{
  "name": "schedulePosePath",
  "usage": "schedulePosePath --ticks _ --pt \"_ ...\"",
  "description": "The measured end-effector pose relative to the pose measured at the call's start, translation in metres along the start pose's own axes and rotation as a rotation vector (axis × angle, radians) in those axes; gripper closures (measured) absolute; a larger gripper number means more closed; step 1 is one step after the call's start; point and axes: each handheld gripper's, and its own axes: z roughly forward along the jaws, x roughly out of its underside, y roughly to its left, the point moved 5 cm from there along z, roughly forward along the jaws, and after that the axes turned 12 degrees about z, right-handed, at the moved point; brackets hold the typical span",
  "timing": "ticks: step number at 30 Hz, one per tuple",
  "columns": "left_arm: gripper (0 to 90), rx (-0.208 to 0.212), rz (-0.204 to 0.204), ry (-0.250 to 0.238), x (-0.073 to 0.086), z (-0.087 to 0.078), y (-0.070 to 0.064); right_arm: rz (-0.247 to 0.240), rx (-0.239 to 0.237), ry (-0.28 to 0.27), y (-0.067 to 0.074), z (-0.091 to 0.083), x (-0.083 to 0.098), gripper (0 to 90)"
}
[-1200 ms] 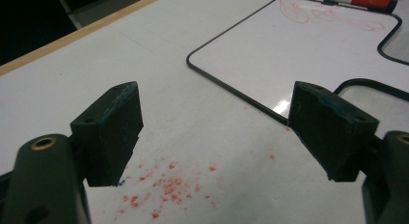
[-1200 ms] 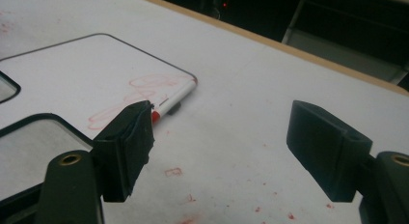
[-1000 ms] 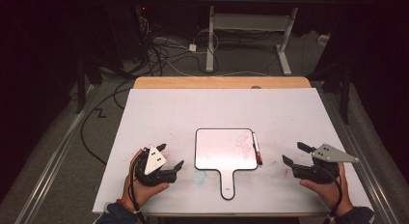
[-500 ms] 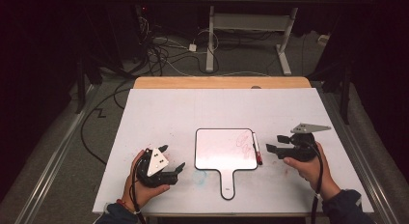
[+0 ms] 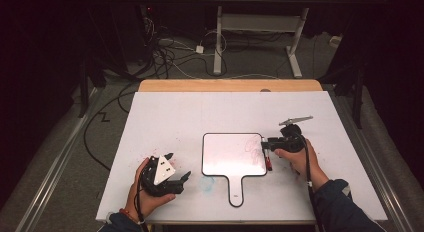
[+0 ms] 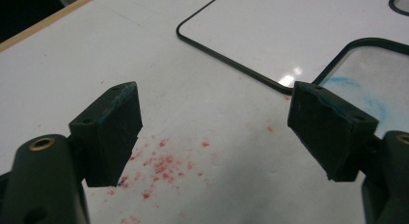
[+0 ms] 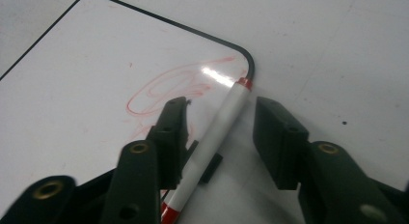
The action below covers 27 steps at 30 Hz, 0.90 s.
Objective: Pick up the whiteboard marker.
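Note:
A small whiteboard (image 5: 232, 154) with a handle lies flat on the white table (image 5: 200, 117). It carries a red scribble (image 7: 169, 89). A white marker with red ends (image 7: 217, 137) lies along the board's right edge (image 5: 267, 159). My right gripper (image 5: 265, 143) reaches over it from the right. Its jaws have just been closing and stand on either side of the marker (image 7: 222, 108), with a gap still showing by the right pad (image 7: 279, 137). My left gripper (image 5: 177, 167) rests at the front left, open and with nothing in it (image 6: 212, 132), aimed toward the board's corner (image 6: 231, 55).
Red specks (image 6: 164, 166) dot the table under the left gripper, and a blue smear (image 5: 207, 182) lies left of the board's handle (image 5: 235, 189). A wooden strip (image 5: 230, 85) runs along the table's far edge. Cables (image 5: 175, 57) and desk legs stand on the floor beyond.
My right gripper has moved left to the board's right edge and lowered over the marker, its jaws narrowing. The left gripper has stayed where it was.

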Motion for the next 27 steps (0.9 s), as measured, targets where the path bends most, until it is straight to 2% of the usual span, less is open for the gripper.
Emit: schedulePosePath --ticks 1,2,6,11,13,20,25,27 --pt "18.5 -0.002 -0.003 0.002 0.000 0.000 0.000 0.002 0.001 0.004 -0.001 0.002 0.001 67.0" --pt "18.5 -0.003 -0.004 0.005 0.001 0.001 0.001 0.005 -0.006 0.005 -0.001 0.003 0.001 69.1" --pt "18.6 -0.004 -0.008 0.016 0.001 0.001 0.001 0.017 -0.010 0.003 -0.001 0.003 0.002 71.1" --pt "18.6 0.006 -0.009 0.023 0.002 0.002 -0.001 0.018 -0.044 0.006 0.004 0.004 0.004 80.4" --pt "18.6 0.010 -0.007 0.026 0.002 0.002 -0.002 0.004 -0.025 0.003 0.004 0.004 0.004 81.2" --pt "18.5 0.018 -0.021 0.037 0.001 0.005 -0.004 -0.024 -0.016 -0.009 0.006 0.003 0.004 81.5" --pt "19.5 0.033 -0.050 0.024 -0.007 0.010 -0.008 -0.063 -0.038 -0.078 0.019 -0.011 -0.001 81.5" --pt "19.9 0.048 -0.078 0.011 -0.014 0.015 -0.011 -0.074 -0.046 -0.092 0.022 -0.015 -0.002 81.5"
